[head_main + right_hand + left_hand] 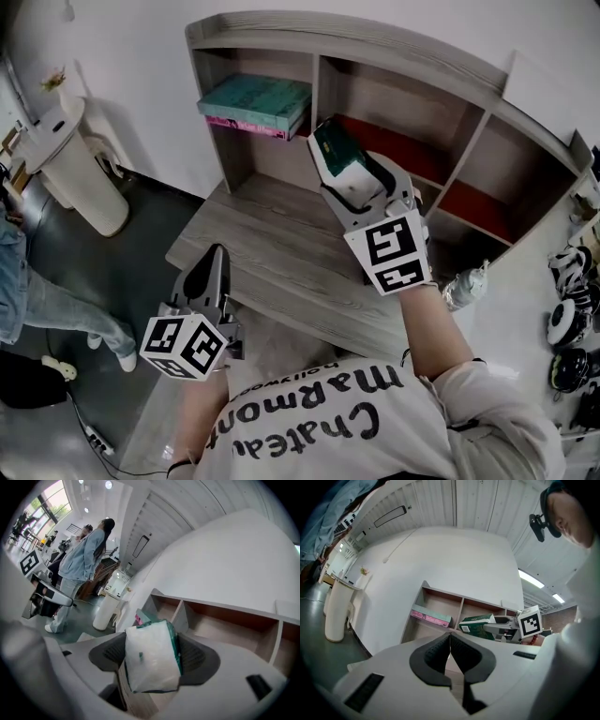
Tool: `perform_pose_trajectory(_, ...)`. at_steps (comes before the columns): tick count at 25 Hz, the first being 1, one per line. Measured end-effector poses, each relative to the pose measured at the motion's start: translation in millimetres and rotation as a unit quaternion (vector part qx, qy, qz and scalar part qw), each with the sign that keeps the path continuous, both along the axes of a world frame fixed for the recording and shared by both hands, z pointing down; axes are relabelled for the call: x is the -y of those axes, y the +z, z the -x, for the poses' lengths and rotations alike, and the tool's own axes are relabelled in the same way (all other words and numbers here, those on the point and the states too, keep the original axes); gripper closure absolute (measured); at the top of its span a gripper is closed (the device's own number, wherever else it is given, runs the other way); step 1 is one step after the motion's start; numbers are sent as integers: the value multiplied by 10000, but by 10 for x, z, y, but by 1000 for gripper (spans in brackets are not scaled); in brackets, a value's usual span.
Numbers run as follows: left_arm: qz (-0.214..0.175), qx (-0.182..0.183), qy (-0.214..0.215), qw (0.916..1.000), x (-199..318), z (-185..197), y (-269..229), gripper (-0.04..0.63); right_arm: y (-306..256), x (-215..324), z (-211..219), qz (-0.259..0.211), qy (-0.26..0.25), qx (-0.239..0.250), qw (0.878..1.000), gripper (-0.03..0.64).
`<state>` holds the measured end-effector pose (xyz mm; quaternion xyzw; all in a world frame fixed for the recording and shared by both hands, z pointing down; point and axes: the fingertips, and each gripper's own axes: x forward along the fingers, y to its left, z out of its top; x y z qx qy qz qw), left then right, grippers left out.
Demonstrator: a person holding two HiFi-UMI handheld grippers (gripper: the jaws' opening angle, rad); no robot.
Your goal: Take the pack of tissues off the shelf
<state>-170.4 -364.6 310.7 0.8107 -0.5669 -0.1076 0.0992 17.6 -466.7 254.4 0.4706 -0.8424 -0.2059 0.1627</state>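
The pack of tissues [337, 155], green and white, is clamped between the pads of my right gripper [349, 173] and held in the air in front of the shelf's [317, 89] middle compartment, above the wooden desk [272, 234]. In the right gripper view the pack [152, 656] fills the gap between both pads of that gripper [152, 654]. My left gripper [216, 253] hangs low at the desk's near left edge, its jaws shut together with nothing between them [450, 637]. From the left gripper view the pack [477, 623] shows off the shelf.
A teal and pink stack of books [255, 103] lies in the left shelf compartment. A water bottle [466, 284] lies at the desk's right end, dark round items [567, 323] beyond. A white pedestal [80, 178] and a person's legs [56, 314] stand left.
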Motion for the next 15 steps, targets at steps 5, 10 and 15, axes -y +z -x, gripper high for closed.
perform_pose_trajectory(5, 38, -48, 40, 10000, -111, 2, 38, 578, 215, -171, 116, 323, -88, 33, 9994, 281)
perform_pose_trajectory(10, 58, -31, 113, 9999, -256, -20, 39, 578, 402, -394, 229, 623, -189, 60, 9979, 281)
perform_pose_trajectory(15, 149, -93, 254, 9995, -493, -40, 69, 578, 577, -653, 316, 943, -247, 170, 9951, 281)
